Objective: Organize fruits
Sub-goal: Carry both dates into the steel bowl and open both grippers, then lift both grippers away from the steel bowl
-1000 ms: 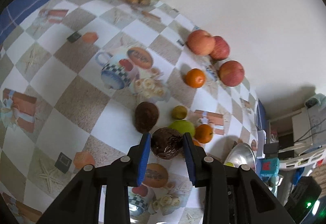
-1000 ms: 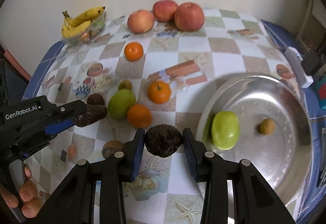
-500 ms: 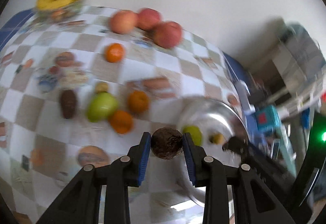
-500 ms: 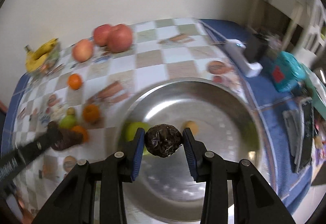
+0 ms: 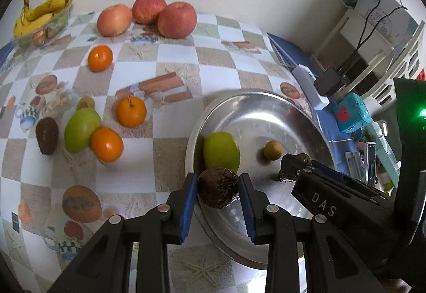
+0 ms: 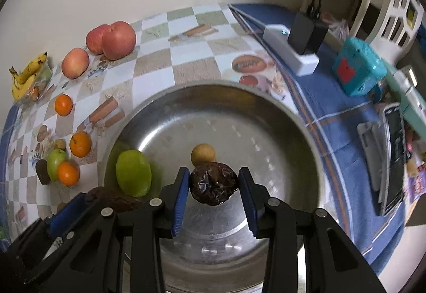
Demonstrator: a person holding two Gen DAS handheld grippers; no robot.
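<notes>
Both grippers, left [image 5: 217, 187] and right [image 6: 213, 183], are pointing steeply down over the bowl [image 6: 306, 133] at lower centre, each with jaws clamped on a dark wrinkled fruit [image 5: 217, 187]. Releasing together is risking collision, and a fruit may roll against the green fruit [image 6: 133, 173].

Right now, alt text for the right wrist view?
The right hand-held gripper holds a dark wrinkled fruit over a steel bowl containing a green fruit and a small yellow fruit. Apples, oranges and bananas sit on the checkered tablecloth at left.
</notes>
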